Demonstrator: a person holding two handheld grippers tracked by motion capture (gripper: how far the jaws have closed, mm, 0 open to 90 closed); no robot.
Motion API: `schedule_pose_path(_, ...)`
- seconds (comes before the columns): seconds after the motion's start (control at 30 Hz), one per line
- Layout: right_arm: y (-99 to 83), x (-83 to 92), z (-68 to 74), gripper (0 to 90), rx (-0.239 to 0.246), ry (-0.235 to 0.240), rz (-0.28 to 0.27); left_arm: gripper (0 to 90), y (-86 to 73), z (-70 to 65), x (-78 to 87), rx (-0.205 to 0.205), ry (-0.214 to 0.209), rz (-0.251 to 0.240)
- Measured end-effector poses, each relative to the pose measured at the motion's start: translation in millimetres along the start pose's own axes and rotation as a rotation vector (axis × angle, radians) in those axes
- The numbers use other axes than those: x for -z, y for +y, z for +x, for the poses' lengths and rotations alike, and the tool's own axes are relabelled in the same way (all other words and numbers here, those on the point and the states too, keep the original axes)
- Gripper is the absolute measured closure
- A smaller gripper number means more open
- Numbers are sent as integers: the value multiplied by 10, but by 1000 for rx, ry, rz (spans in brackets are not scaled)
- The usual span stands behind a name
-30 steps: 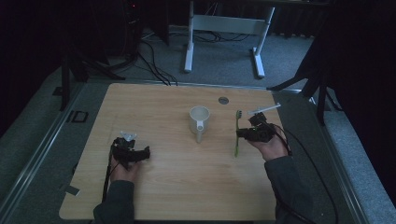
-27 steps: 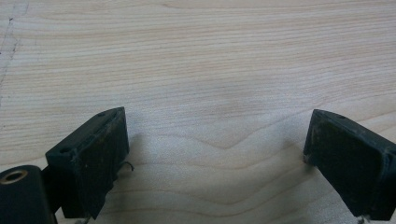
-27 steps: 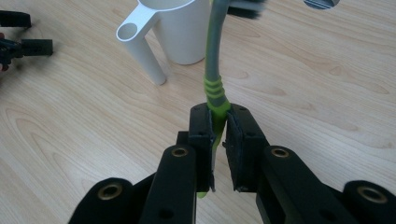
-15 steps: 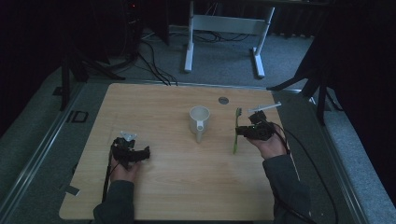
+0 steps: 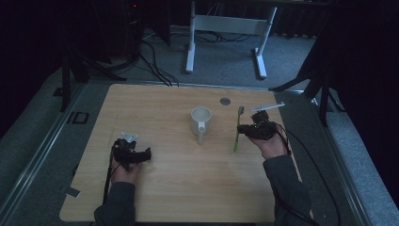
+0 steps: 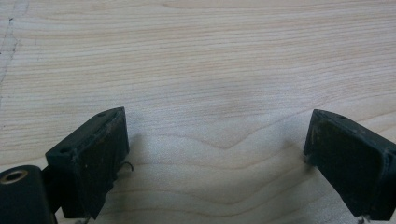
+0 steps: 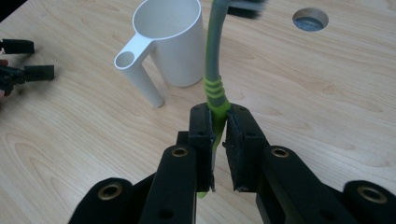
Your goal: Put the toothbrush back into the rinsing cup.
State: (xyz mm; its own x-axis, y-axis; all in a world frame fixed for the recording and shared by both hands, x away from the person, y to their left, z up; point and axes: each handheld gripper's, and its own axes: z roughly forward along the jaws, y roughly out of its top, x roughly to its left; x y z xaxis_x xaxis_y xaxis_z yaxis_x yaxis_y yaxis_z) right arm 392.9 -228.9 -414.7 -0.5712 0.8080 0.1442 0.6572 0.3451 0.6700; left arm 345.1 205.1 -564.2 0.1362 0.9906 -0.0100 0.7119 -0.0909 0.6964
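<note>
A white cup (image 5: 201, 120) with a long tube-like handle stands in the middle of the wooden table (image 5: 188, 188). My right gripper (image 5: 243, 131), to the cup's right, is shut on a green and grey toothbrush (image 5: 236, 137) at its green grip. In the right gripper view the brush (image 7: 214, 70) rises from between the jaws (image 7: 219, 114), with its bristle head up beside the cup (image 7: 175, 42). My left gripper (image 5: 147, 156) rests low at the table's left, pointing right. Its jaws (image 6: 217, 140) stand wide open over bare wood.
A round cable hole (image 5: 225, 100) sits in the table behind the cup. Beyond the far edge a white desk frame (image 5: 226, 26) and cables lie on the grey floor. The left gripper (image 7: 23, 70) lies far left of the cup.
</note>
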Motion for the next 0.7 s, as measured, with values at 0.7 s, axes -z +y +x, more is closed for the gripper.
schedule_pose_path(0.7, 75, -16, 14, 809, -27, 22, -74, 70, 0, 0, 0, 0, 0, 0)
